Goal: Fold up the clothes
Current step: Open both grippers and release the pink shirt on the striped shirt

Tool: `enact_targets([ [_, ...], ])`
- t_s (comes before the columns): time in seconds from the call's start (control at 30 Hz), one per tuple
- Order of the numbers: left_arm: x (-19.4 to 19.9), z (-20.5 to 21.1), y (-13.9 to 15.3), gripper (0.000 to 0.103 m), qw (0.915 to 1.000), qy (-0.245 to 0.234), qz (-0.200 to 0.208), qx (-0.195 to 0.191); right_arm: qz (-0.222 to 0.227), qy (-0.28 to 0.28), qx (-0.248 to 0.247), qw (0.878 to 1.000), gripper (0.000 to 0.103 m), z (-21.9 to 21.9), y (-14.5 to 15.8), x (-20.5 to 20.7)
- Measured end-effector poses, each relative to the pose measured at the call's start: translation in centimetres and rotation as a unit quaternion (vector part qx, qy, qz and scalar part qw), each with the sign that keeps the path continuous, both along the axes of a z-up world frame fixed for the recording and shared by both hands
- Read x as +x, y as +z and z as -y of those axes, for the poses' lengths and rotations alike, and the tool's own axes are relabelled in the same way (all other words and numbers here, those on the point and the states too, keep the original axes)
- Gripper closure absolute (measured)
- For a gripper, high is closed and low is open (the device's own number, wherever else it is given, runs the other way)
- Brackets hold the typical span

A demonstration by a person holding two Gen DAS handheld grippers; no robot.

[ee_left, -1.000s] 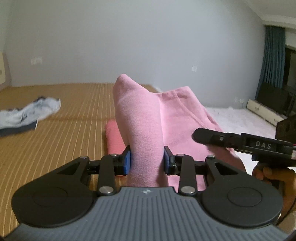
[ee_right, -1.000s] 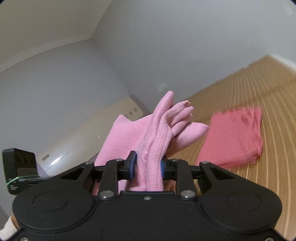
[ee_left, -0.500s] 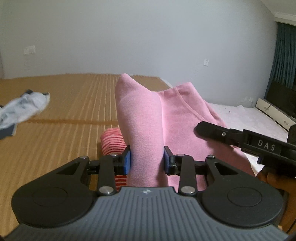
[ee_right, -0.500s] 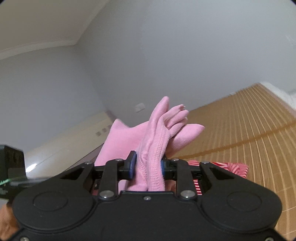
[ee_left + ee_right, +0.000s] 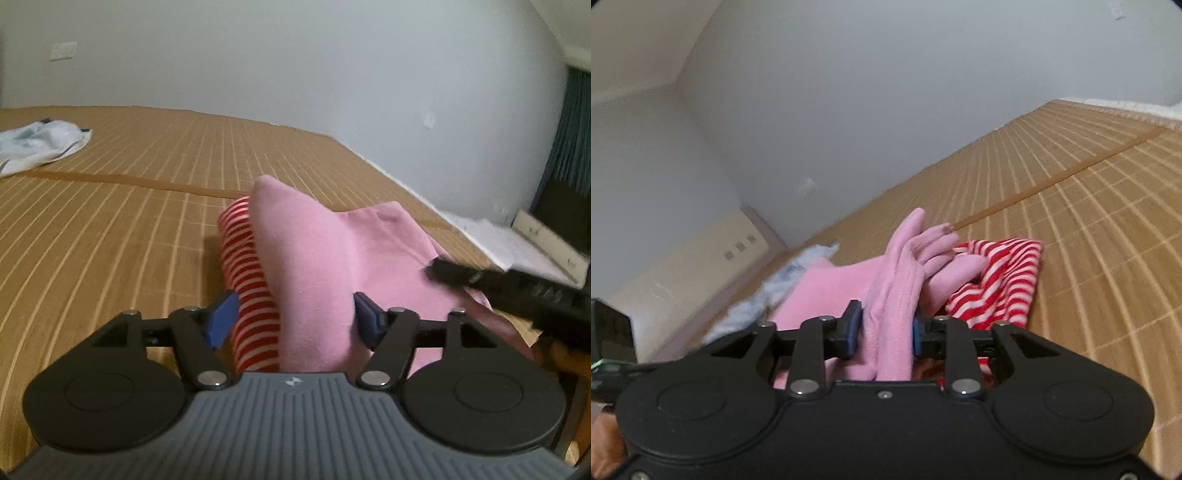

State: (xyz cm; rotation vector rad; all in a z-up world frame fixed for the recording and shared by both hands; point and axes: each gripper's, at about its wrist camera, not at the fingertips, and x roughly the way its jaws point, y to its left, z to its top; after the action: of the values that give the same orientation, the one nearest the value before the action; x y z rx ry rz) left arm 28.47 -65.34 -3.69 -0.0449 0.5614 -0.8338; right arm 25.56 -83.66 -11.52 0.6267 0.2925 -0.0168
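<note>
A pink fleece garment [image 5: 314, 266] rests low over a folded red-and-white striped garment [image 5: 247, 280] on the bamboo mat [image 5: 110, 221]. My left gripper [image 5: 293, 321] has its jaws opening wide. The pink cloth lies between them, and the left pad stands clear of it. In the right wrist view my right gripper [image 5: 884, 330] has its jaws opening too, but both pads still touch a bunched fold of the pink garment [image 5: 890, 295]. The striped garment [image 5: 1001, 280] lies just beyond. One black finger [image 5: 480, 277] of the right gripper reaches in over the pink cloth from the right.
A crumpled white-and-blue garment [image 5: 40, 144] lies on the mat at the far left, and shows blurred as white-and-blue cloth [image 5: 764, 295] in the right wrist view. A grey wall [image 5: 295, 74] bounds the mat. A white rug [image 5: 491, 236] and a dark curtain [image 5: 569, 133] are at the right.
Both grippers came down with the pink garment until it settled over the striped one. The left jaws spread wide off the cloth, and the right jaws widened a little.
</note>
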Motion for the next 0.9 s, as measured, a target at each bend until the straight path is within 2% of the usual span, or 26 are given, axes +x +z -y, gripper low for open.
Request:
enact_targets([
  [0.03, -0.5, -0.8, 0.1, 0.031, 1.0000, 0.005, -0.002, -0.006, 0.003, -0.009, -0.011, 1.000, 0.063, 0.0, 0.7, -0.6],
  [0.1, -1.8, -1.9, 1.1, 0.031, 0.9997, 0.018, 0.017, 0.004, 0.008, -0.029, -0.033, 0.999, 0.061, 0.1, 2.0, -1.9],
  [0.13, -2.9, -2.1, 1.5, 0.031, 0.9987, 0.022, 0.041, 0.021, 0.012, -0.043, -0.049, 0.998, 0.062, 0.4, 2.7, -2.6],
  [0.2, -5.7, -1.5, 2.1, 0.031, 0.9932, 0.015, 0.102, 0.054, 0.027, -0.058, -0.095, 0.993, 0.077, 0.0, 4.9, -5.0],
  [0.23, -6.9, -1.0, 2.2, 0.031, 0.9896, 0.006, 0.127, 0.067, 0.029, -0.054, -0.104, 0.993, 0.079, -0.4, 5.7, -6.2],
  [0.33, -8.9, 0.9, 1.3, 0.031, 0.9854, -0.010, 0.148, 0.082, 0.023, 0.013, -0.128, 0.991, 0.086, -3.2, 6.0, -7.2],
  [0.4, -8.9, 1.8, 0.0, 0.031, 0.9835, 0.002, 0.145, 0.107, 0.001, 0.045, -0.137, 0.990, 0.088, -4.9, 5.0, -6.8],
  [0.47, -8.2, 1.3, -1.3, 0.029, 0.9832, 0.009, 0.141, 0.116, -0.027, 0.037, -0.147, 0.988, 0.088, -5.5, 3.5, -6.1],
  [0.57, -7.4, -0.3, -2.3, 0.029, 0.9902, 0.006, 0.108, 0.088, -0.067, 0.016, -0.152, 0.986, 0.094, -4.5, 1.4, -5.8],
  [0.6, -7.2, -0.8, -2.6, 0.029, 0.9924, 0.005, 0.096, 0.078, -0.076, 0.017, -0.150, 0.986, 0.094, -4.5, 1.3, -6.9],
  [0.63, -6.9, -1.3, -2.9, 0.029, 0.9941, 0.003, 0.085, 0.068, -0.084, 0.009, -0.149, 0.985, 0.092, -4.1, 1.0, -6.9],
  [0.67, -7.3, -1.4, -2.8, 0.029, 0.9940, 0.005, 0.086, 0.068, -0.087, 0.010, -0.143, 0.986, 0.080, -4.1, 0.8, -8.4],
  [0.7, -7.7, -1.5, -2.5, 0.029, 0.9934, 0.007, 0.088, 0.073, -0.093, 0.009, -0.145, 0.985, 0.073, -3.8, 0.9, -8.2],
  [0.77, -8.3, -1.8, -2.2, 0.028, 0.9935, 0.005, 0.084, 0.077, -0.100, 0.002, -0.155, 0.983, 0.075, -3.8, 1.8, -9.5],
  [0.83, -10.3, -1.8, -1.9, 0.014, 0.9930, -0.005, 0.075, 0.091, -0.098, -0.008, -0.164, 0.982, 0.077, -4.4, 2.4, -9.0],
  [0.9, -12.1, -1.9, -1.8, 0.014, 0.9919, -0.007, 0.077, 0.101, -0.074, -0.013, -0.159, 0.984, 0.077, -4.3, 3.6, -10.4],
])
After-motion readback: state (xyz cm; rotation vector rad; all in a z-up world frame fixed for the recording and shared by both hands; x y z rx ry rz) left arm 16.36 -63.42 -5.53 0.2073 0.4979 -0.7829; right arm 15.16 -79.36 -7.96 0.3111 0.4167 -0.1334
